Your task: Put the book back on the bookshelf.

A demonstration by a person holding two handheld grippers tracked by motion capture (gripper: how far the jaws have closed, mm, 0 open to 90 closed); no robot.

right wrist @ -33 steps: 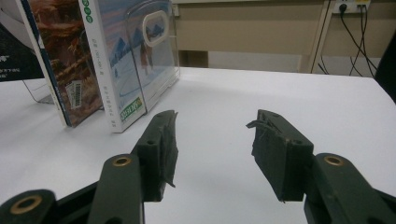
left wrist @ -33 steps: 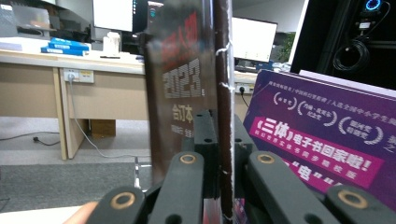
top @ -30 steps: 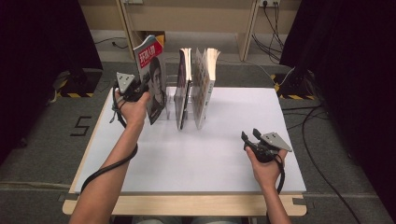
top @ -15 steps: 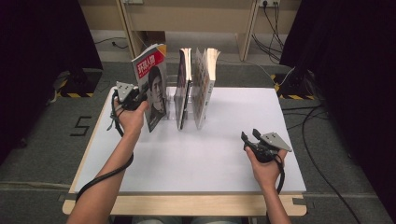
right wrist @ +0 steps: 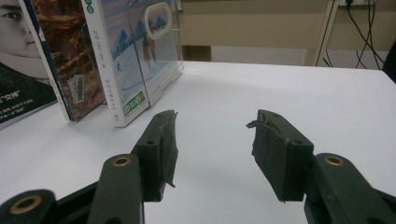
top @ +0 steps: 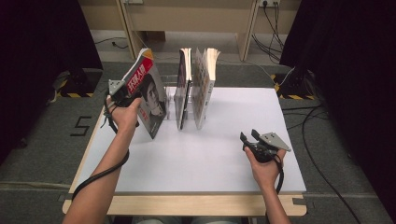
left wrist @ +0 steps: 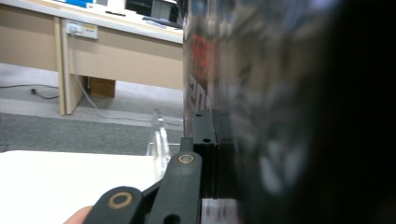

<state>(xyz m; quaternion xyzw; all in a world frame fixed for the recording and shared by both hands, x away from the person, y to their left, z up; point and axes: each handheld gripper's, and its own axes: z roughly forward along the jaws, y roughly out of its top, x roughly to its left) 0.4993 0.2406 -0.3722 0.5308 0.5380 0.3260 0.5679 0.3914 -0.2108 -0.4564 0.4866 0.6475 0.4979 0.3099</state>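
Note:
A magazine (top: 150, 91) with a red title band and a face on its cover tilts left above the white table (top: 210, 158), apart from the other books. My left gripper (top: 134, 96) is shut on its near edge; the jaws have just been closing a little further, with the magazine between them. In the left gripper view one black finger (left wrist: 186, 179) lies against the blurred cover (left wrist: 261, 116), and the other finger is hidden behind it. My right gripper (top: 246, 139) rests low at the table's right front, open (right wrist: 212, 140), nothing between its pads.
Two books (top: 183, 88) (top: 205, 84) stand upright in a clear acrylic rack (right wrist: 161, 28) at the table's back middle. The right gripper view shows their covers, a brown one (right wrist: 65, 60) and a snowy one (right wrist: 135, 56). Desks and cables lie beyond the table.
My left gripper has pulled the magazine away from the rack, leftward and toward the person, and it now leans more. The right gripper has kept still.

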